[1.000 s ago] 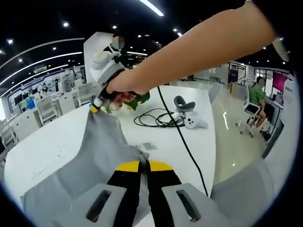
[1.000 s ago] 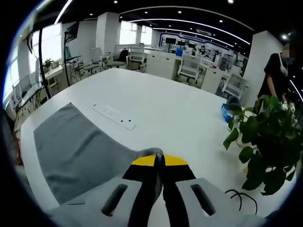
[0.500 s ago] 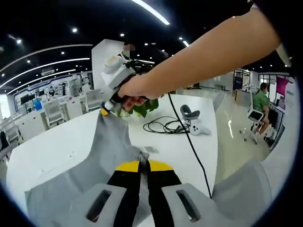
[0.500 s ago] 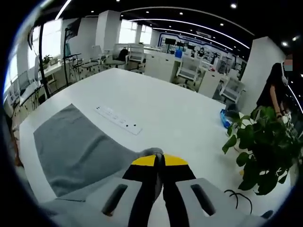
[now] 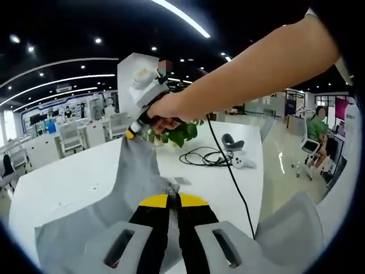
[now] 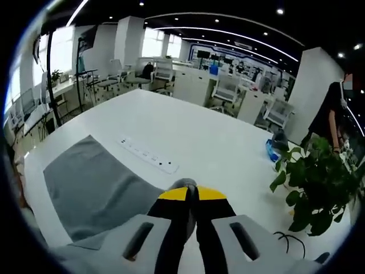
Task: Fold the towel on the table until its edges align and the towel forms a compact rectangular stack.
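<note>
A grey towel (image 5: 108,211) hangs lifted over the white table (image 5: 63,177). My left gripper (image 5: 173,198) is shut on one of its corners. The right gripper (image 5: 132,135), held by a person's hand, pinches another corner higher up, near the green plant (image 5: 178,131). In the right gripper view my right gripper (image 6: 191,194) is shut on a bunched corner of the towel (image 6: 97,191), whose far part lies flat on the table (image 6: 211,148) at the left.
A white power strip (image 6: 149,159) lies past the towel. A black cable (image 5: 208,157) and a white controller (image 5: 242,162) lie on the table's right side. The potted plant (image 6: 308,182) stands close at right. Office chairs and desks surround the table.
Both grippers have risen a little with the towel corners still held; the right gripper now sits higher and further right in the left gripper view. The power strip appears closer.
</note>
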### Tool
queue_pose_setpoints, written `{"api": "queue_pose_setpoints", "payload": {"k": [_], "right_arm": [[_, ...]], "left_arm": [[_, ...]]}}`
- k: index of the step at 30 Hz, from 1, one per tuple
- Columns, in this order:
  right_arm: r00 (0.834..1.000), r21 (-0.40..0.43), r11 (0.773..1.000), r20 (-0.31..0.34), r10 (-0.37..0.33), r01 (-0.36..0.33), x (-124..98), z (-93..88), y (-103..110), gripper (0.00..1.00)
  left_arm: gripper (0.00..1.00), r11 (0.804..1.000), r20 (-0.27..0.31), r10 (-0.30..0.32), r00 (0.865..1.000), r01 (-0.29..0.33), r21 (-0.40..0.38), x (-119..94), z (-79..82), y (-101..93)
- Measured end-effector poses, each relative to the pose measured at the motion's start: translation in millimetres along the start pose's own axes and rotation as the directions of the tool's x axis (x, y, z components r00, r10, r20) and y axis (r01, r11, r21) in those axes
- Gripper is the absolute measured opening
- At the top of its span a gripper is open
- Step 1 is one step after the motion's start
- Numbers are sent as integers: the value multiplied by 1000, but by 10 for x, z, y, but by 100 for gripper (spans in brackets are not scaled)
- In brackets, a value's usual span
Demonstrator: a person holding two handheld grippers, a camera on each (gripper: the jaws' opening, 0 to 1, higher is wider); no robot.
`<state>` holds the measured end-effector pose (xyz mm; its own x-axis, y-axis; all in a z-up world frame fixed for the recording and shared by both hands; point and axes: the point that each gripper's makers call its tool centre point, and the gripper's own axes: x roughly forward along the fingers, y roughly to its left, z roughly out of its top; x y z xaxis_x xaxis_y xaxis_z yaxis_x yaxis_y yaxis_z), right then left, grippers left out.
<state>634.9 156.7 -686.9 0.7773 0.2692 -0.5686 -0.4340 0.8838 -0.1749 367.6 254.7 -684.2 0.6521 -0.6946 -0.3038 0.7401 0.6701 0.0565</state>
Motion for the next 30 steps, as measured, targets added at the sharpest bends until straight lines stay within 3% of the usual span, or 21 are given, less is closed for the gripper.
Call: {"api": "queue_pose_setpoints", "payload": {"k": [15, 24, 30], "right_arm": [[995, -44, 997, 73, 62, -59, 80, 589, 462, 1], [994, -63, 995, 78, 82, -77, 180, 714, 665, 1], [992, -104, 990, 76, 100, -92, 195, 853, 931, 1]], "left_arm": [[4, 996, 32, 88, 996, -87, -31, -211, 50, 453], [4, 988, 40, 144, 989, -141, -69, -422, -43, 697], [4, 979, 46, 186, 981, -182, -88, -593, -102, 853]]}}
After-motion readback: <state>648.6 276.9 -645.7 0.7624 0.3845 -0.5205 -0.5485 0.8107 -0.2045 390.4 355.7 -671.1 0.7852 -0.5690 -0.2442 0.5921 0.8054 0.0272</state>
